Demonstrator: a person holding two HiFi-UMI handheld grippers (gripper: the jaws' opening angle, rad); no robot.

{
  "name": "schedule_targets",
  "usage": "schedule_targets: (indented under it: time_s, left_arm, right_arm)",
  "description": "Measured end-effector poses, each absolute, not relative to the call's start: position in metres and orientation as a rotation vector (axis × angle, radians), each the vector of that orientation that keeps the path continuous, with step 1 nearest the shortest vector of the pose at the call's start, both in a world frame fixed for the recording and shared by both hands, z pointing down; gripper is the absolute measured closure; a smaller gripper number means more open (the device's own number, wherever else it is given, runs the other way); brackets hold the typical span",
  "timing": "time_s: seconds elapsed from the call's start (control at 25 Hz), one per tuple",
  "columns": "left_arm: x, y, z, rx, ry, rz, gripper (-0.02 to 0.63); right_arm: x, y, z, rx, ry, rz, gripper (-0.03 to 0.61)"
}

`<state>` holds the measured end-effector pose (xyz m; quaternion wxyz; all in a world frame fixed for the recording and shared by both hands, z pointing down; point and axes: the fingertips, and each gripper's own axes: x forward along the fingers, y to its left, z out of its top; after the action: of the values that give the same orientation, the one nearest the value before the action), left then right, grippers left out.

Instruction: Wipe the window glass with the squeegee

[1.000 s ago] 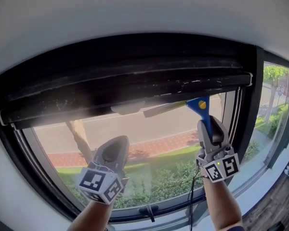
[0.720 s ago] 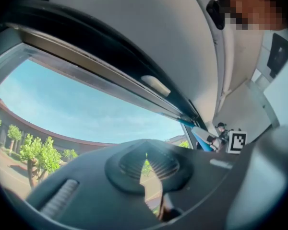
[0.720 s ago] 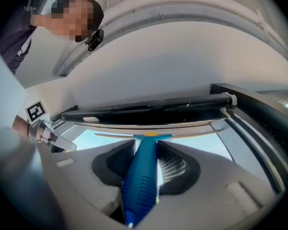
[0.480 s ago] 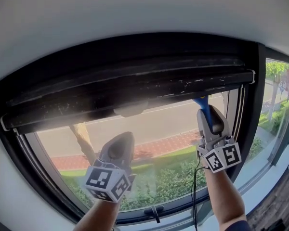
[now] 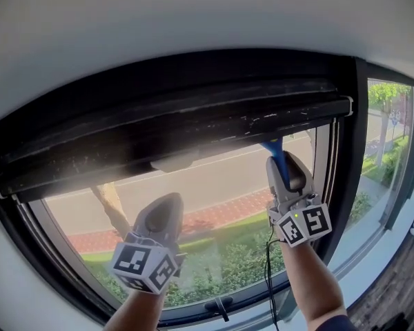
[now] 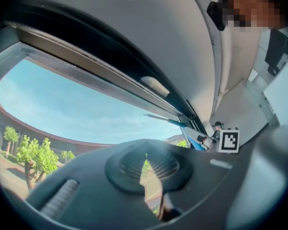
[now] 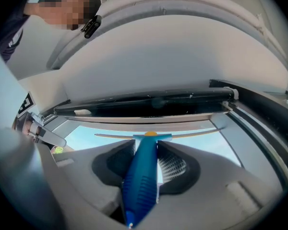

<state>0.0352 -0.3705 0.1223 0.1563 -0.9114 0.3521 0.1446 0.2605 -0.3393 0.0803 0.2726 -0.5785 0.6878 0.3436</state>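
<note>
The blue-handled squeegee [image 5: 274,150] is up against the window glass [image 5: 214,185], and in the head view its blade is mostly hidden by the dark top frame [image 5: 179,126]. My right gripper [image 5: 284,163] is shut on the blue handle [image 7: 141,176]. In the right gripper view the thin blade [image 7: 192,135] lies level just under the frame. My left gripper [image 5: 167,204] hangs lower left, in front of the pane, jaws closed with only a sliver between them and nothing held [image 6: 145,163]. From the left gripper view the squeegee blade [image 6: 165,121] shows at the glass's upper edge.
A dark vertical mullion [image 5: 341,157] bounds the pane just right of the squeegee, with another pane [image 5: 386,136] beyond it. A window handle [image 5: 219,303] sits on the bottom frame. A white wall [image 5: 193,19] rises above. A cable [image 5: 267,274] hangs from the right gripper.
My right gripper carried the squeegee upward; the blade, earlier tilted and in plain sight on the glass, now sits level at the top frame. The left gripper stayed about where it was.
</note>
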Motion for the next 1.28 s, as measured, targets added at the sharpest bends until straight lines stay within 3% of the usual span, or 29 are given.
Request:
schedule_targets:
  time_s: [1.28]
  left_arm:
    - [0.019,-0.368,0.160,-2.654,1.024,0.365,0.609]
  right_arm:
    - [0.256,-0.337,0.135,-1.611,1.844,0.809,0.434]
